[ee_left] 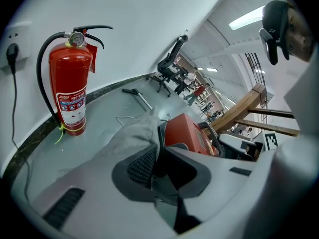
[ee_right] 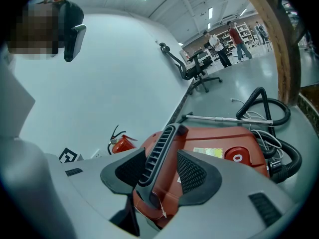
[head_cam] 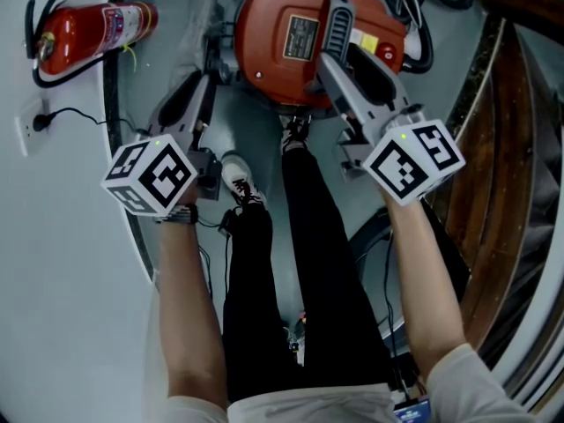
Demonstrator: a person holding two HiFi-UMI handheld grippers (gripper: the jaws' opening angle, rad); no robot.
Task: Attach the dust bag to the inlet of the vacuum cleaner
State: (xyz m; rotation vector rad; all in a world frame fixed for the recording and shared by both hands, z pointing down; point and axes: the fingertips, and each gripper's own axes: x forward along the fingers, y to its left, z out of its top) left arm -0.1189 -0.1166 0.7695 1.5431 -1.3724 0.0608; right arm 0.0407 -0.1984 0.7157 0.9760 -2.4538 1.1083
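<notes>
Grey floor (head_cam: 256, 139) runs along a pale curved wall, and the person stands on it in black trousers and white shoes. Far to the left, a red fire extinguisher (head_cam: 92, 29) stands by the wall.

Next comes the left gripper (ee_left: 158, 151). Its two jaws are pressed close together. They are pinching a fold of soft grey cloth, and I think this is the dust bag (ee_left: 132, 133). The bag is up off the floor, just beside the left side of the vacuum cleaner (head_cam: 264, 25).

This red, round machine sits on the floor in front of the person's feet. A black handle (ee_right: 157, 153) runs across its top.

On the right, the right gripper (ee_right: 163, 163) has its jaws spread, one on each side of that handle. One pad touches the handle. A bit of red shows between the handle and the other pad, so I do not think it is squeezing hard. A black hose (ee_right: 271, 113) curls on the floor behind the machine.

I think the job has only begun. The bag is picked up and near the machine, but it is not on yet. I cannot see the inlet hole in any view. The bag's opening has to be found, lined up with that hole and pushed on.
</notes>
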